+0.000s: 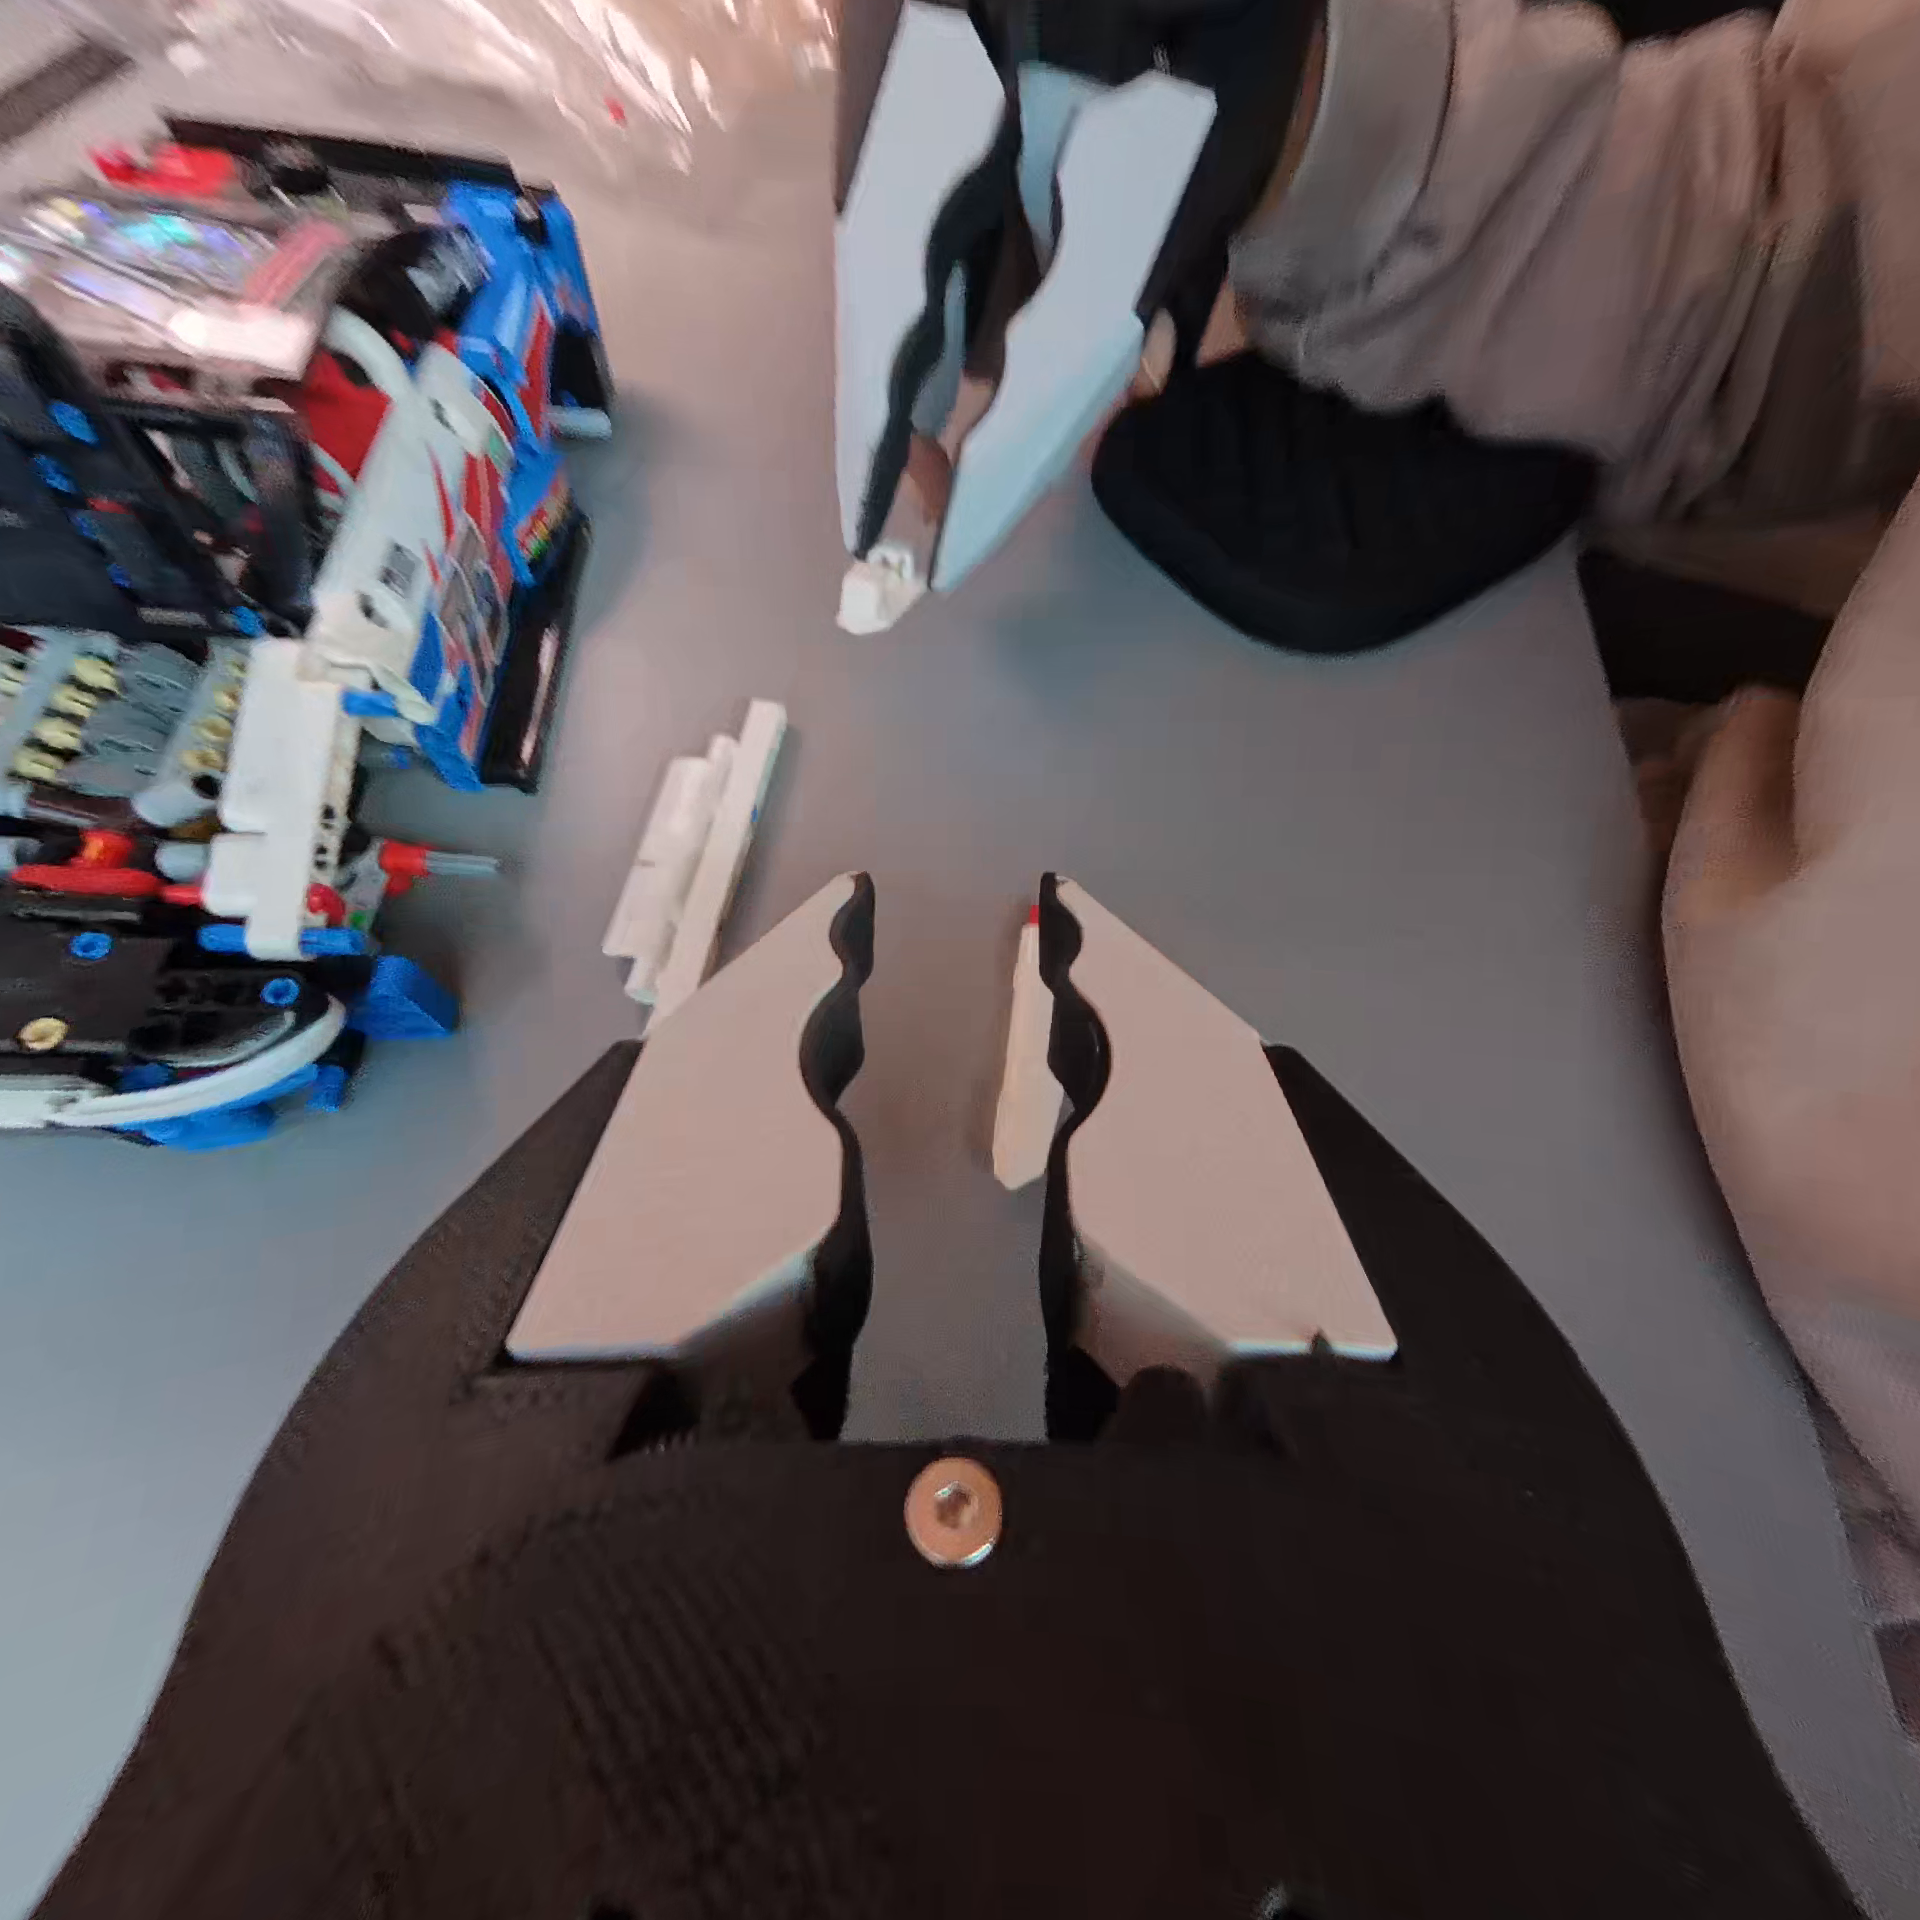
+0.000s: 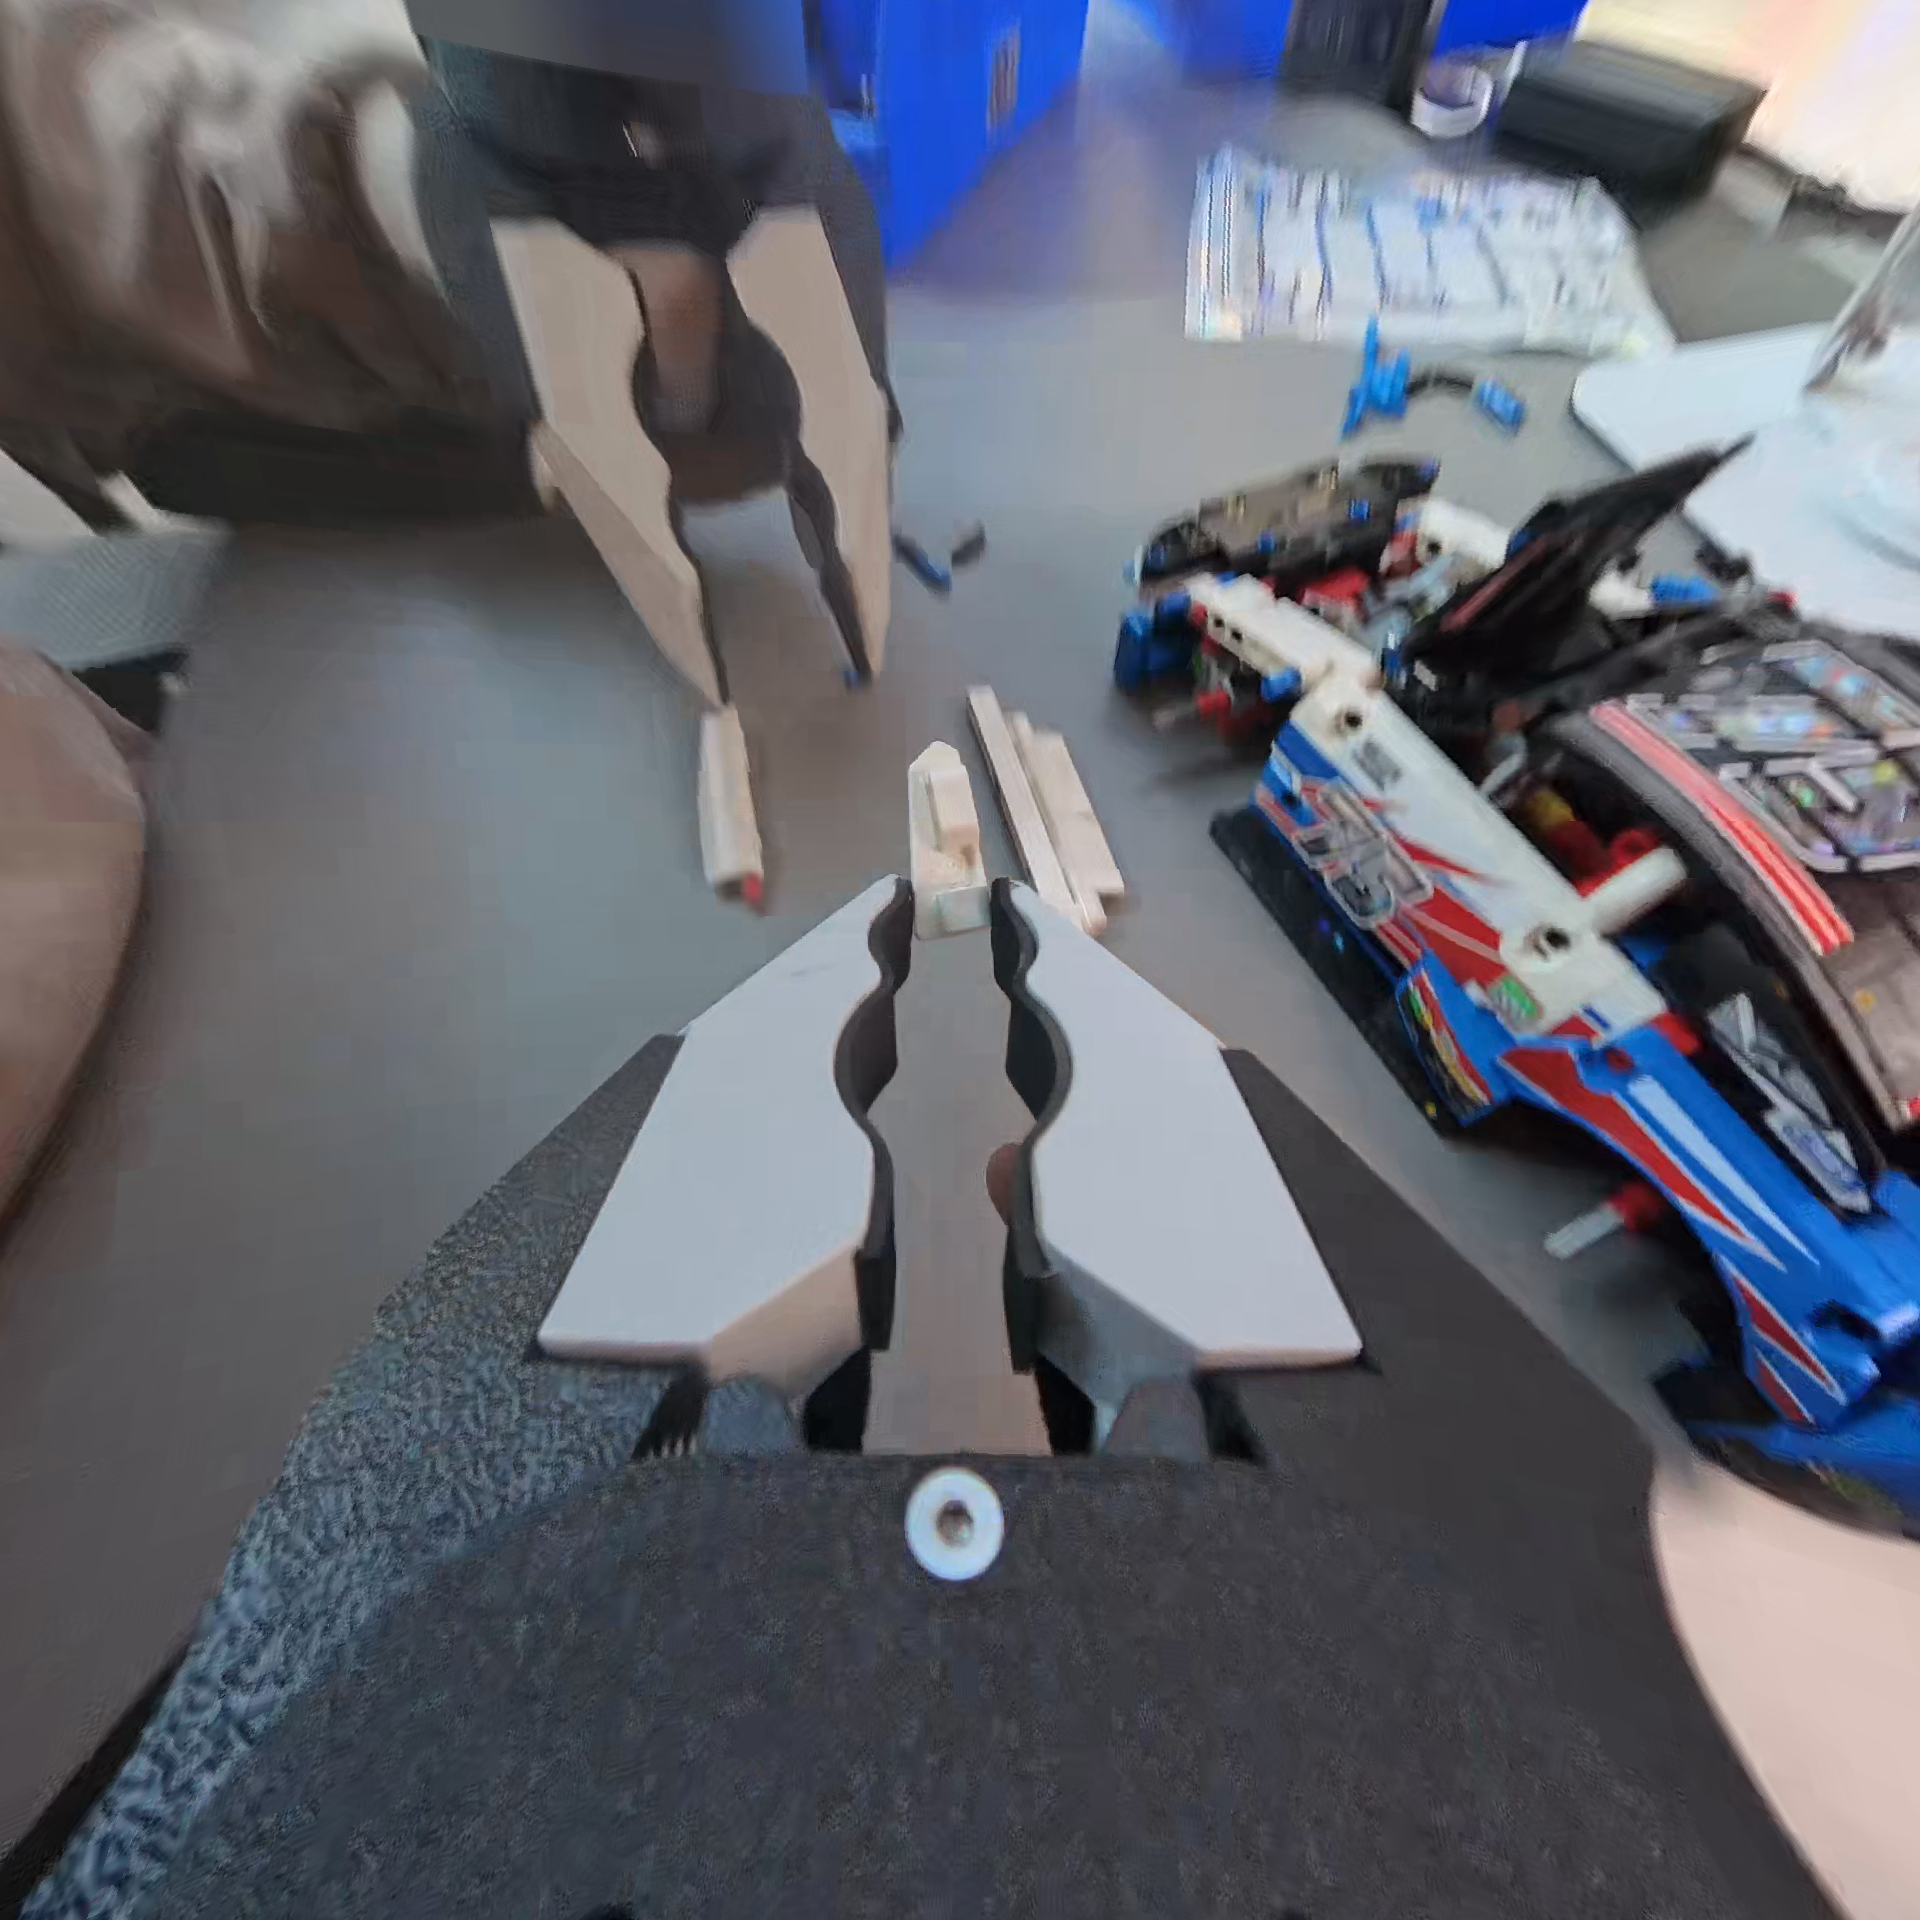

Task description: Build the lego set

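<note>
Table (image 2: 436,935): flat and grey, with toy parts spread on it.
Room: blurry; blue shapes (image 2: 966,125) stand far off past the table.
Paper sheet (image 2: 1403,249): far side of the table, right of the middle, with small blue bits (image 2: 1377,384) just near it.
Lego car (image 2: 1558,883): big, blue, white and red, on the table at the right in the right wrist view.
Long white pieces (image 2: 1044,810): flat on the table, just left of the car.
Left claw (image 1: 956,894): fingers apart, over the table; a white stick with a red tip (image 1: 1023,1049) lies beside one finger.
Right claw (image 2: 951,894): fingers close together, pinching a small white lego piece (image 2: 945,842) at the tips.
</note>
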A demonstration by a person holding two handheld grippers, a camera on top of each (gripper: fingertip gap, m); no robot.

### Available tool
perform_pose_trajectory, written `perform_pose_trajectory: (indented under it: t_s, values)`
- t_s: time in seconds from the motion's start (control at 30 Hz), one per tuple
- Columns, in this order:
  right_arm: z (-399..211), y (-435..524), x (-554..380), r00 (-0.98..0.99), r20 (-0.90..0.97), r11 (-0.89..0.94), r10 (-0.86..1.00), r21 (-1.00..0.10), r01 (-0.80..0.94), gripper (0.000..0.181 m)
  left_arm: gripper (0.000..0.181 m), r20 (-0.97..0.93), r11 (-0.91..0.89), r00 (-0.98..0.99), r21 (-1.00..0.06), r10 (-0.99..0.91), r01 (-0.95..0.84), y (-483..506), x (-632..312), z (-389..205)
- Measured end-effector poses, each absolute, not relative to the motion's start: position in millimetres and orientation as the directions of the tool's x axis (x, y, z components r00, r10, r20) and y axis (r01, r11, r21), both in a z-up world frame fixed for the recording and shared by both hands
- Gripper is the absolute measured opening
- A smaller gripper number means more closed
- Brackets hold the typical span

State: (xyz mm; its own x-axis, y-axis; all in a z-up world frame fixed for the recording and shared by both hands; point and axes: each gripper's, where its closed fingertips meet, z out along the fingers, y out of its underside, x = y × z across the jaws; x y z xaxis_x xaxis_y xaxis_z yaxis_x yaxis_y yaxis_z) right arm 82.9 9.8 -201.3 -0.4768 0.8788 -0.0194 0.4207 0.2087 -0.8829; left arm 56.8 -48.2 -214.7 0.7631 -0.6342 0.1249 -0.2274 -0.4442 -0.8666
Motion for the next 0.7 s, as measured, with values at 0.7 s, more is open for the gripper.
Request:
perform_pose_trajectory:
  t_s: [0.7]
  values:
    - [-107, -35, 58, -0.557, -0.381, -0.456, 0.738, -0.89, 0.004, 0.012, 0.013, 0.311, -0.132, 0.722, -0.947, -0.618, 0.294, -27, 73, -117]
